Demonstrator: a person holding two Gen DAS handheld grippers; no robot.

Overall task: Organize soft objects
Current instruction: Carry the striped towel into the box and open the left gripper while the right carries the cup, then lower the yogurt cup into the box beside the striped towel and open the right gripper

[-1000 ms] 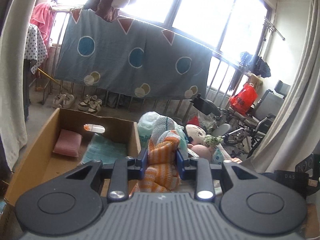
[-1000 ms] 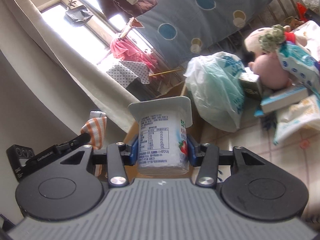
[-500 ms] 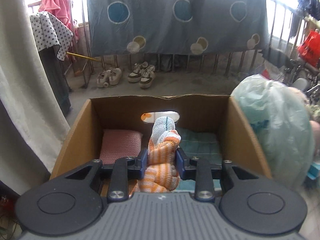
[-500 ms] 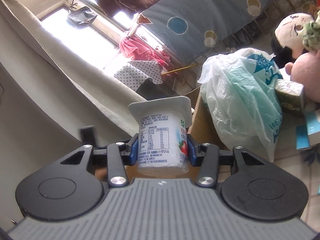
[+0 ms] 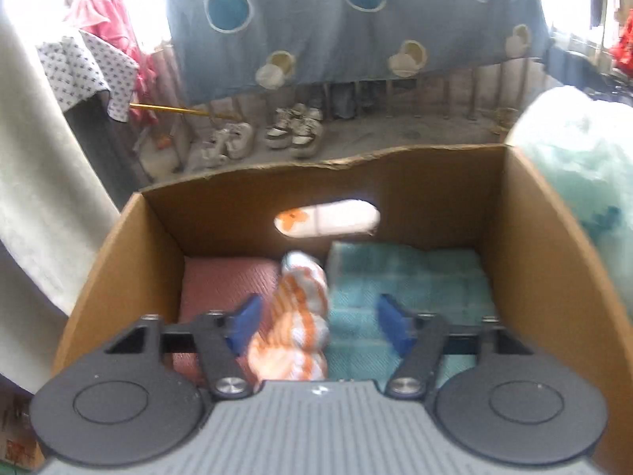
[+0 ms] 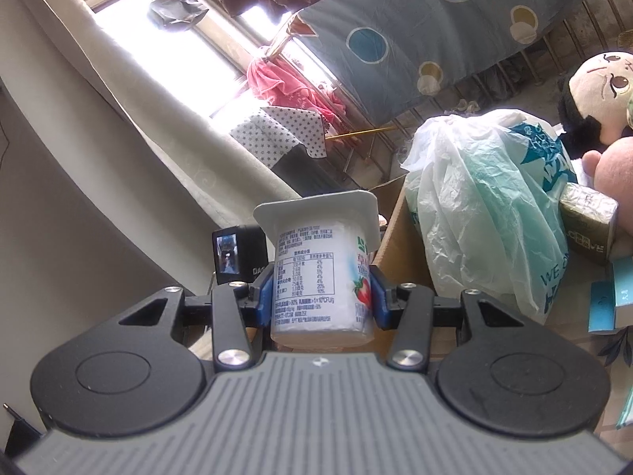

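My left gripper [image 5: 318, 322] is open over a cardboard box [image 5: 526, 213]. An orange-and-white striped cloth [image 5: 298, 324] lies between its spread fingers, touching only the left one, above a pink towel [image 5: 225, 285] and a teal towel [image 5: 411, 277] on the box floor. My right gripper [image 6: 321, 291] is shut on a white yogurt cup [image 6: 321, 273] with a strawberry label, held upright in the air beside the box [image 6: 399, 233]. The left gripper's camera body [image 6: 233, 253] shows behind the cup.
A pale green plastic bag [image 6: 486, 213] stands to the right of the box, also in the left wrist view [image 5: 585, 182]. A plush doll [image 6: 593, 95], a small carton [image 6: 585, 221] and blue packets [image 6: 609, 297] lie beyond. A curtain [image 6: 118, 150] hangs at left.
My left gripper has moved over the box, lowered toward it and opened, letting go of the striped cloth. The right gripper stays shut on the yogurt cup and has shifted slightly.
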